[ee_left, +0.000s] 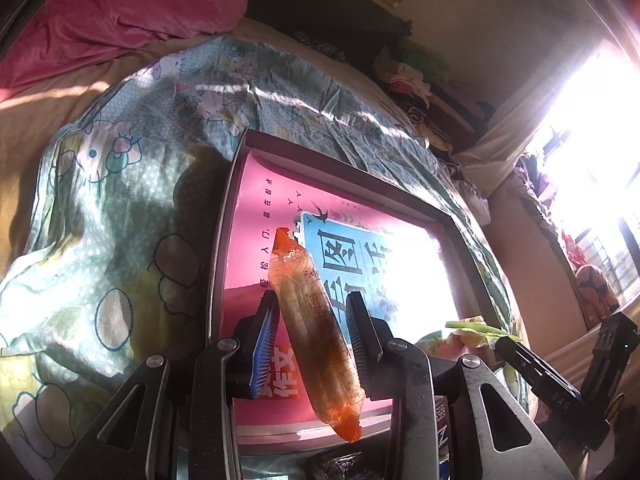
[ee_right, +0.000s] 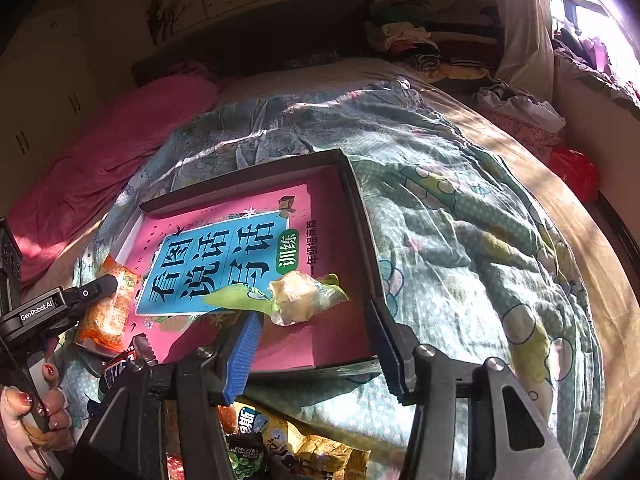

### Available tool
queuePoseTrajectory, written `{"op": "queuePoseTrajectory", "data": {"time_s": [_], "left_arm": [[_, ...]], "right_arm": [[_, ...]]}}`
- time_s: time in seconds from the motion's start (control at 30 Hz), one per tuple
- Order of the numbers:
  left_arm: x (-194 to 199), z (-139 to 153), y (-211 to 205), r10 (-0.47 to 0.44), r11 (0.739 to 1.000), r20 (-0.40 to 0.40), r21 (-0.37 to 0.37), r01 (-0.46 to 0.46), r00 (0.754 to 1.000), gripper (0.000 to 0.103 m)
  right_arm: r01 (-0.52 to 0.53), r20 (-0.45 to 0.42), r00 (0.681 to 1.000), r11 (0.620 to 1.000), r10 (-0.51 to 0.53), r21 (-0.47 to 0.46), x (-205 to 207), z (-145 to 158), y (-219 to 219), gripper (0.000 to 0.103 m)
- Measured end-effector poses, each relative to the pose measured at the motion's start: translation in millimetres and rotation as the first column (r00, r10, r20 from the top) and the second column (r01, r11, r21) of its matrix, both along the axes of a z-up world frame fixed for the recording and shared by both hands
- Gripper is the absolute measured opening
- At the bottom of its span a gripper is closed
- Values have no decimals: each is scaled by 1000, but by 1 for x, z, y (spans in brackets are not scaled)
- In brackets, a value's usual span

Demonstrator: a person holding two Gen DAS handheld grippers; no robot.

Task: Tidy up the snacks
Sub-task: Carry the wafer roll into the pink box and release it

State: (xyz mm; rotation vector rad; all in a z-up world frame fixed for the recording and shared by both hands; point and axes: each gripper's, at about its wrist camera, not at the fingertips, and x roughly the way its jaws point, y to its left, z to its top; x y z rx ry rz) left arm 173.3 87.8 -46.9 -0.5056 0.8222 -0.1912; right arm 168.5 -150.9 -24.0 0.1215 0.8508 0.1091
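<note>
A shallow dark box (ee_left: 224,216) with a pink and blue printed sheet inside lies on the bed; it also shows in the right wrist view (ee_right: 360,216). My left gripper (ee_left: 314,310) stands open around a long orange snack packet (ee_left: 316,320) that hangs over the box; the fingers stand a little apart from it. My right gripper (ee_right: 316,332) is open and empty, over the box's near edge. A green and clear wrapped snack (ee_right: 296,296) lies inside the box just ahead of it; it also shows in the left wrist view (ee_left: 480,330).
Several loose snack packets (ee_right: 280,444) lie on the quilt (ee_right: 460,240) in front of the box. A dark wrapped bar (ee_right: 120,364) lies at the box's near left corner. A pink blanket (ee_left: 120,12) lies at the bed's head. Clothes are piled by the window.
</note>
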Motion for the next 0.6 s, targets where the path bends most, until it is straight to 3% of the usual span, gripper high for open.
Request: {"op": "queuePoseTrajectory", "data": {"time_s": [0.13,0.27,0.6], "left_arm": [[-3,2,-6,-14,1000,6,23,14,1000,46],[-7,8,-7,-19,999,24,35,18,1000,62],[-20,33,3,-8,999,89,36,5,996,75]], "right_arm": [[8,18,1000,1000,-8,6,-3,6,-7,57],[17,35,999,1000,-17,13,-7,11,-11,57],[26,88,996,1000,-26,0,-13,28,-7,63]]}}
